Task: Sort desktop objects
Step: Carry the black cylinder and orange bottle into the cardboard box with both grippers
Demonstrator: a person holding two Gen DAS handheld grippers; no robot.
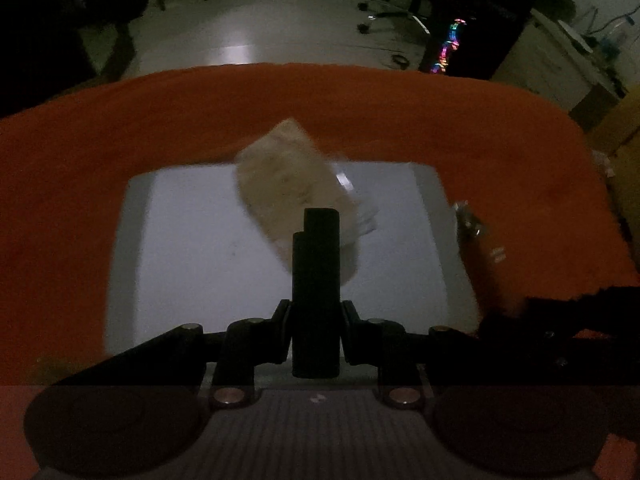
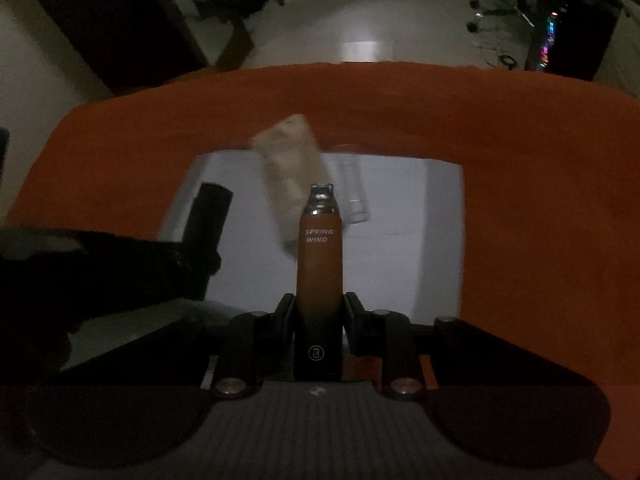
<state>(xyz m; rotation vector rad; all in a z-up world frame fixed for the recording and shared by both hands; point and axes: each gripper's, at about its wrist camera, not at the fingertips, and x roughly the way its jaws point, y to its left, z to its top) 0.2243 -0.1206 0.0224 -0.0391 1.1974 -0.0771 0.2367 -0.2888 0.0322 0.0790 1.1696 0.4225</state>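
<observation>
Orange cloth point(image 1: 120, 128), white tray point(image 1: 192, 248), beige packet point(image 1: 280, 184) blurred

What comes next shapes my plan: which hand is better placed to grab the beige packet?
Left, probably: the packet lies straight ahead of the left gripper, which must drop its black tube; the right gripper holds an orange bottle.

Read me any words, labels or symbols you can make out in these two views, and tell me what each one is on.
"SPRING WIND": white letters on the orange bottle held in the right gripper.
Round battery-like symbol: on the bottle's dark base, no words.
Beige packet on the white tray: print too blurred to read.
</observation>
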